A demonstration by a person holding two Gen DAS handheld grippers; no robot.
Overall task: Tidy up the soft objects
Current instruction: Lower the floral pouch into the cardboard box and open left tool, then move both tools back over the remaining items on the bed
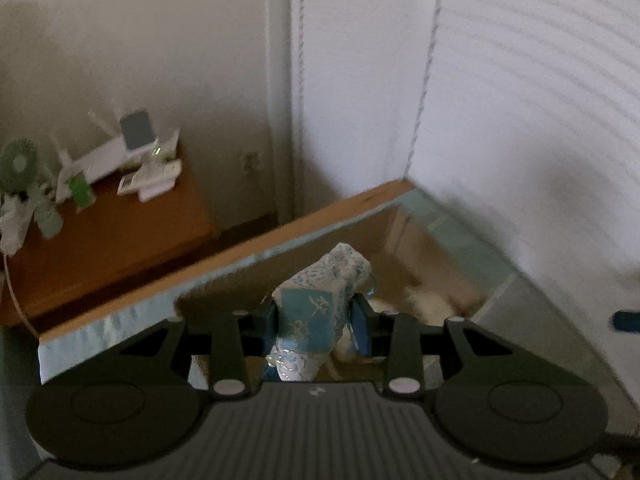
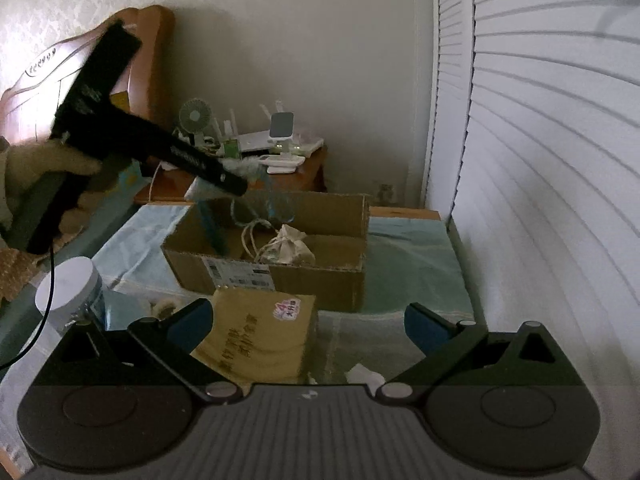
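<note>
Right wrist view: white louvred doors (image 2: 540,140) wall off the right side, touching the edge of a table under a pale green cloth (image 2: 408,264), on which an open cardboard box (image 2: 320,280) sits with a beige drawstring pouch (image 2: 286,246) inside and bare cloth beside it. Nearer, the right gripper (image 2: 308,326) hangs with jaws wide, holding nothing, above a yellow packet (image 2: 260,340). Left wrist view: the left gripper (image 1: 318,314) is clamped on a blue-and-white floral pouch (image 1: 320,296), long axis upright, over the box interior near the doors.
</note>
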